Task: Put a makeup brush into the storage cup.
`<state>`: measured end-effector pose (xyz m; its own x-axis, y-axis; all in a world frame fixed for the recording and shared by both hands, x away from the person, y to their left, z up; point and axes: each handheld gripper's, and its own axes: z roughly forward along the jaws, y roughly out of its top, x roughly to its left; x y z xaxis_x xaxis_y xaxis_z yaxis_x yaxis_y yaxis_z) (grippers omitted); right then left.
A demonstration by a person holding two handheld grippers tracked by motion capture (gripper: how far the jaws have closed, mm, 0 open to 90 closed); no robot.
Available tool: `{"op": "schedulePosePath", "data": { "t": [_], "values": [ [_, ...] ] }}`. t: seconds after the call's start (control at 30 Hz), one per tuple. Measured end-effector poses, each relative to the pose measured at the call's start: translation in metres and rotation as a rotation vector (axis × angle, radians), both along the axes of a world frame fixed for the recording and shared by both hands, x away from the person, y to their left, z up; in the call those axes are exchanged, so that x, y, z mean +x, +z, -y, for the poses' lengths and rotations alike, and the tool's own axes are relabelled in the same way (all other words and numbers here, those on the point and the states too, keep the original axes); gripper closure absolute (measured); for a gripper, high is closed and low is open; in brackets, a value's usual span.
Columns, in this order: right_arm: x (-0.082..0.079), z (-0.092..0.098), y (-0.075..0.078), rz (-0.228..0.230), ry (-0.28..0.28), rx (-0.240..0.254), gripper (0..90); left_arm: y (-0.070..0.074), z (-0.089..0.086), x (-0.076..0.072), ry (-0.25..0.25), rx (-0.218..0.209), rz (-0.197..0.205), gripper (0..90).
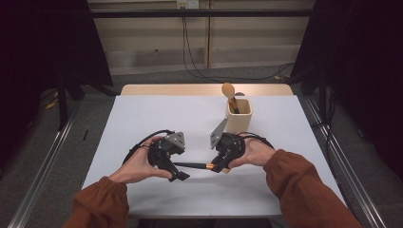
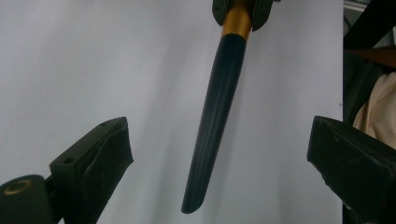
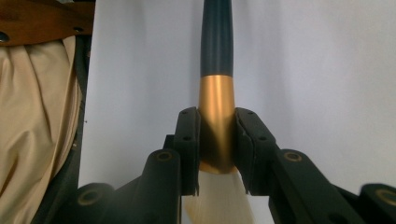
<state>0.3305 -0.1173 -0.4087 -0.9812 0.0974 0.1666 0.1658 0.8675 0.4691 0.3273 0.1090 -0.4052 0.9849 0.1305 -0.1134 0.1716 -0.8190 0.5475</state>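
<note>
I had the right gripper (image 1: 219,167) clamped on the brush (image 1: 192,166), its jaws pressed together on the gold collar (image 3: 215,123) just above the pale bristles (image 3: 219,200). The brush hung level over the near middle of the bench (image 1: 142,118), dark handle (image 2: 215,121) pointing across at my left gripper (image 1: 179,175). That one had its jaws wide apart, either side of the handle's tip and touching nothing yet.

Risks from there, as I judged them. The collar looked smooth and tapered, so a nudge from the left could have slid the brush through the right jaws or swung it about that single hold. If I closed the left jaws too near the very tip, the grip might have been thin and the handle could have popped out. Letting go on the right before the left had bitten would likely have dropped the brush onto the bench. And the bristles sat right behind the right jaws; any creep backwards could have crushed them.

The count: two grippers, one brush in hand, one cream holder (image 1: 239,116) standing toward the far right of the bench, and one more tool in it, a wooden-headed thing (image 1: 228,90) sticking up above the rim. Whether the holder hid anything else inside, I could not tell.
</note>
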Motion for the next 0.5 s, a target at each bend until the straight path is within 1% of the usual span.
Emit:
{"op": "schedulePosePath", "data": {
  "t": [0.03,0.07,0.13,0.17,0.23,0.27,0.3,0.33,0.37,0.5],
  "values": [
    [0.000,0.000,0.000,0.001,0.003,-0.002,71.8,-0.001,0.001,0.001,-0.010,0.014,-0.003,6.6],
    [0.000,-0.001,0.000,-0.004,0.004,-0.002,71.8,-0.002,0.003,0.002,-0.027,0.018,-0.012,8.2],
    [-0.001,-0.002,0.000,-0.003,0.009,-0.007,71.8,-0.003,0.006,0.003,-0.040,0.022,-0.023,11.3],
    [-0.001,-0.002,0.000,-0.002,0.013,-0.014,71.8,-0.003,0.007,0.003,-0.046,0.022,-0.025,13.8],
    [-0.001,-0.003,0.001,-0.001,0.015,-0.011,71.8,-0.004,0.010,0.005,-0.060,0.031,-0.051,18.1],
    [-0.001,-0.004,0.001,-0.002,0.013,-0.010,71.9,-0.005,0.012,0.006,-0.070,0.035,-0.055,20.9],
    [-0.001,-0.004,0.001,-0.003,0.020,-0.012,71.8,-0.005,0.013,0.006,-0.071,0.040,-0.069,23.7],
    [-0.001,-0.005,0.001,-0.002,0.022,-0.014,71.8,-0.006,0.015,0.007,-0.066,0.044,-0.082,24.2],
    [-0.001,-0.006,0.001,-0.002,0.023,-0.016,71.9,-0.006,0.016,0.009,-0.073,0.049,-0.095,25.7],
    [-0.001,-0.007,0.001,-0.007,0.023,-0.015,71.8,-0.007,0.020,0.013,-0.085,0.045,-0.123,32.4]
  ]
}}
